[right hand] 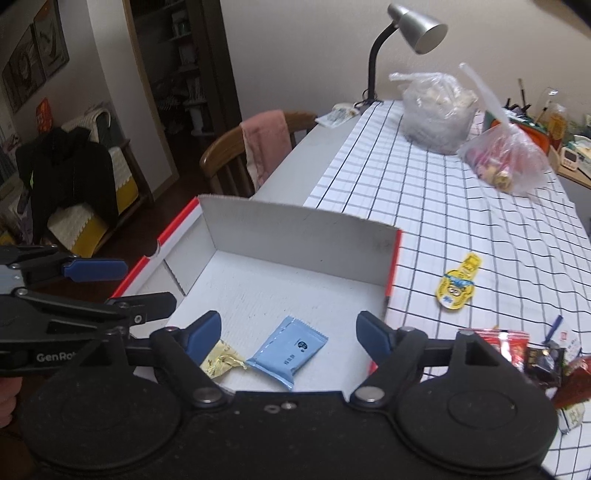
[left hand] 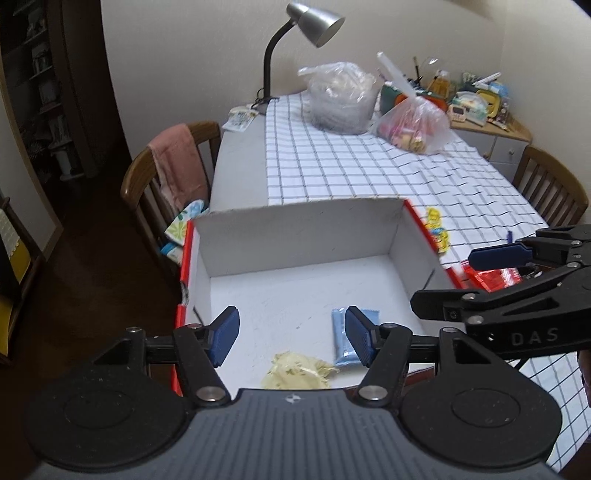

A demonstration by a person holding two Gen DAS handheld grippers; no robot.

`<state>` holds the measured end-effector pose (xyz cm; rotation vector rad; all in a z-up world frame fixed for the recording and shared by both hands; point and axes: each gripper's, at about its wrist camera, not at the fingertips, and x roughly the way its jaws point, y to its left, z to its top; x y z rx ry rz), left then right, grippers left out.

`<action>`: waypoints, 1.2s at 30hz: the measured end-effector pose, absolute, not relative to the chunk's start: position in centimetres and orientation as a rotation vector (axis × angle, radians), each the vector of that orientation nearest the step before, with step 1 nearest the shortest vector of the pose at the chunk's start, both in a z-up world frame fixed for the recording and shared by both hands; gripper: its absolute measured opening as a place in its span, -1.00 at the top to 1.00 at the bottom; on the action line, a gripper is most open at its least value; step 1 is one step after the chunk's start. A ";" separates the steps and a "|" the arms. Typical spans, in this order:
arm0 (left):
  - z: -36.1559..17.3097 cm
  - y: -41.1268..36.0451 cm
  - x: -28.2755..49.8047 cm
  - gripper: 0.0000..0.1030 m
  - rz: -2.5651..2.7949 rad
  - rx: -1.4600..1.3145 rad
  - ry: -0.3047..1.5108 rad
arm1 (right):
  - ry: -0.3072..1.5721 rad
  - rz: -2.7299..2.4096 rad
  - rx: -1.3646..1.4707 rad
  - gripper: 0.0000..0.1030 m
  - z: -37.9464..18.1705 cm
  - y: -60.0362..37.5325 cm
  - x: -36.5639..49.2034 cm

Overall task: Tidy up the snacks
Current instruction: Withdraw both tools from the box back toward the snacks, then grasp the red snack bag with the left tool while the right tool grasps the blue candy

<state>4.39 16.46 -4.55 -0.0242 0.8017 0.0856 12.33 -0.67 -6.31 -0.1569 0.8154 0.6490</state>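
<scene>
Snacks: 2 already lie on the floor of the white cardboard box (right hand: 295, 225), a blue packet (right hand: 287, 352) and a pale yellow wrapper (right hand: 221, 360) beside it. Both the left claw (left hand: 291, 338) and right claw (right hand: 289, 332) hang spread and empty above them. Next, I would reach right for the red packets (right hand: 506, 341) on the checked tabletop (right hand: 461, 229), then the yellow minion snack (right hand: 458, 288) beyond. Farther off stand 2 plastic bags (right hand: 436, 110) and a desk lamp (right hand: 413, 26).

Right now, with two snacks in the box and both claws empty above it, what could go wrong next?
1. The box juts past the table's edge; a push could tip it off.
2. The left claw and right claw hang close together and could collide.
3. The red packets lie bunched up, so a grab may catch several.
</scene>
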 end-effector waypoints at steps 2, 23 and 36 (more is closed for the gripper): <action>-4.1 15.8 4.3 -0.22 0.073 -0.020 0.788 | 0.797 0.642 -0.145 -0.61 -5.7 -1.7 11.9; -1.9 4.3 5.3 -0.63 -0.069 -0.057 0.703 | 0.670 0.519 -0.070 -0.99 -3.7 -16.5 10.0; -5.9 -4.2 10.6 -0.63 -0.081 -0.110 0.846 | 0.750 0.377 -0.075 -0.99 -8.2 -26.2 12.7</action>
